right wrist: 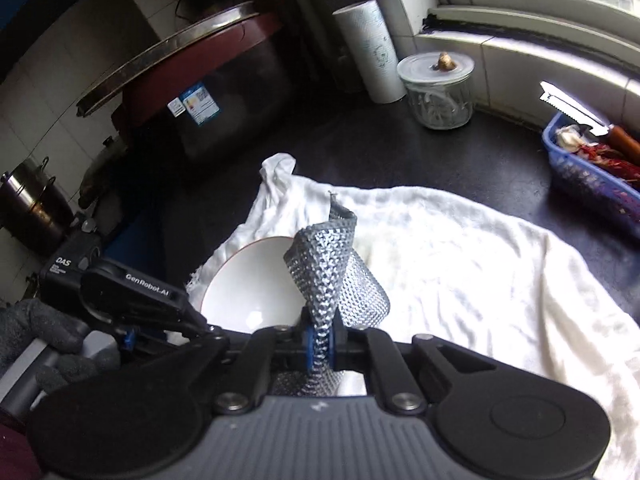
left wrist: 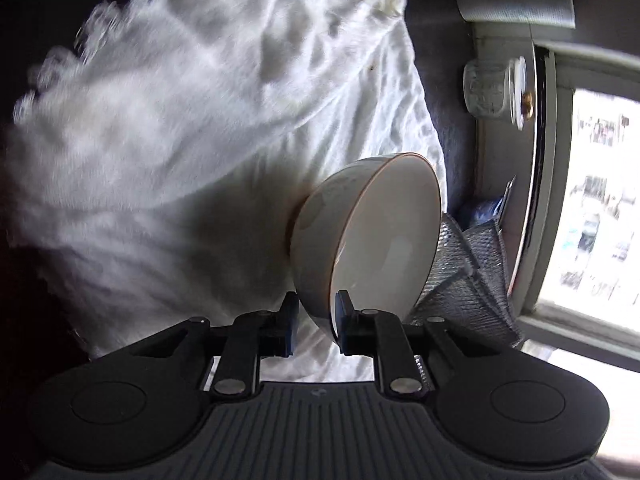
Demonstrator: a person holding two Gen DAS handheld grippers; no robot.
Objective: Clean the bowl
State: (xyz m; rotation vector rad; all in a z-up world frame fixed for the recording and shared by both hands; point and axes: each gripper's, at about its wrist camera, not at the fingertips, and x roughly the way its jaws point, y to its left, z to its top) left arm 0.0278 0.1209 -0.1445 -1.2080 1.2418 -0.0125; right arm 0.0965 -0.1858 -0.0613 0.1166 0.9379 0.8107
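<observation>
Left gripper [left wrist: 316, 316] clamps the rim wall of the white bowl [left wrist: 368, 232], one finger inside and one outside, holding it tilted on edge above the white towel [left wrist: 200, 140]. Right gripper [right wrist: 320, 342] is closed tight on a folded silver mesh scrubber [right wrist: 328, 256], which hangs at the bowl's mouth. Risk: the narrow rim grip may slip under scrubbing pressure, dropping the bowl onto the dark counter [right wrist: 440, 152].

White bowl [left wrist: 372, 236] with brown rim, silver mesh cloth [right wrist: 332, 264], blue basket [right wrist: 592, 176].
</observation>
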